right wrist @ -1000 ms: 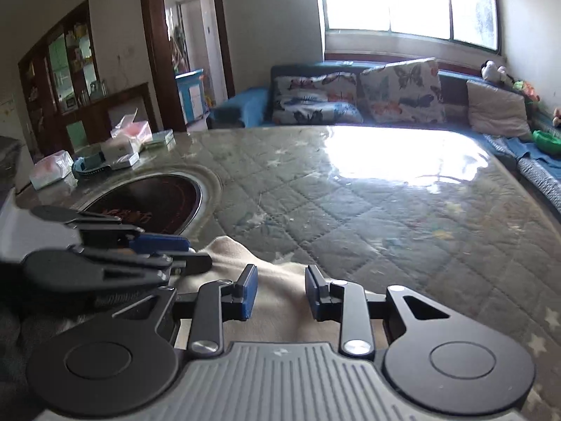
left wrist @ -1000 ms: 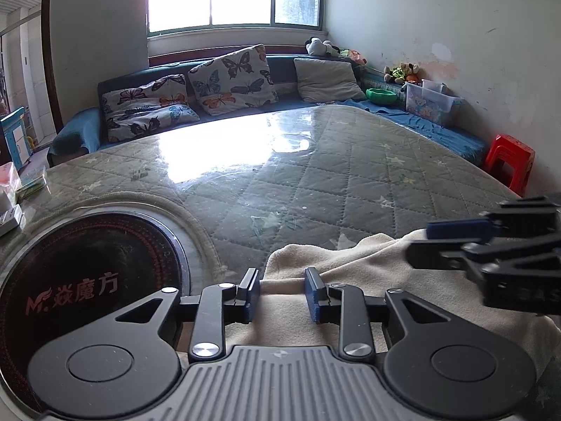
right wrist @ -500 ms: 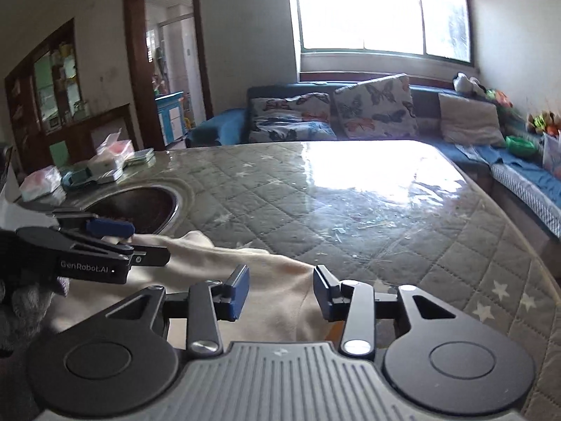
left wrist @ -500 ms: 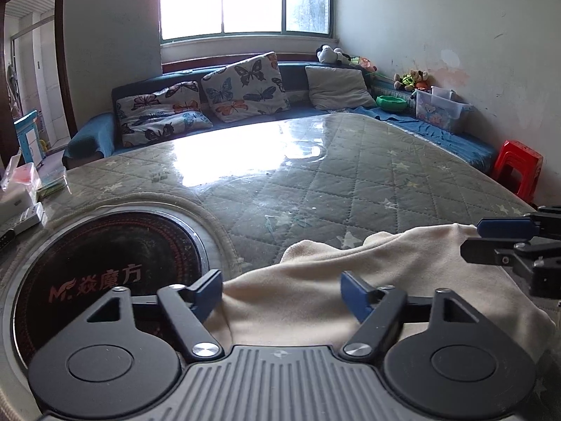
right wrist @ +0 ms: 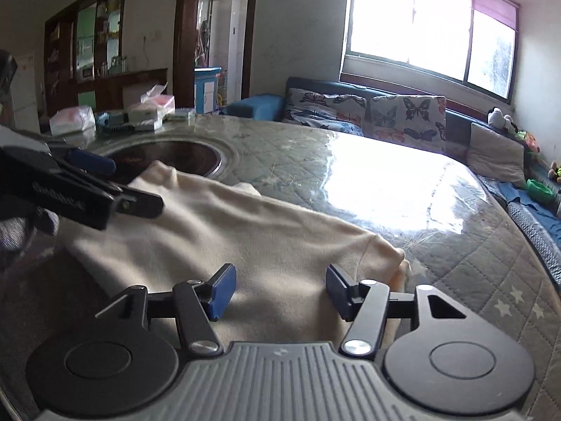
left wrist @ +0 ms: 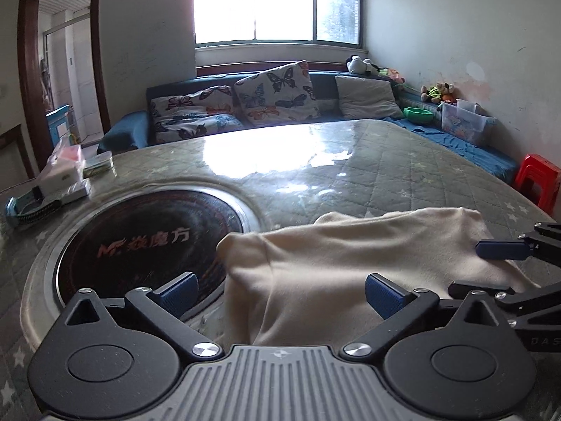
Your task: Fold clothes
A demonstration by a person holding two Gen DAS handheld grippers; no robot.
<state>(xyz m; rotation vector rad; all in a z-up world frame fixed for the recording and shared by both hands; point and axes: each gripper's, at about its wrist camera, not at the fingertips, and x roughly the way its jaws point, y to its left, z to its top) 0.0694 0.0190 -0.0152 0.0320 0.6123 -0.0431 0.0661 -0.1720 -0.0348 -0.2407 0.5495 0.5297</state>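
Observation:
A cream garment lies folded on the quilted table cover, near the front edge; it also shows in the right wrist view. My left gripper is open wide and empty, raised above the garment's left end. My right gripper is open and empty above the garment's right end. The right gripper shows at the right edge of the left wrist view, and the left gripper at the left edge of the right wrist view. Neither touches the cloth.
A round black cooktop is set into the table left of the garment. Tissue packs and boxes sit at the table's far left. A blue sofa with butterfly cushions lies beyond, and a red stool stands at right.
Both grippers opened and let go of the garment, then lifted and drew back. The garment now lies flat on the table.

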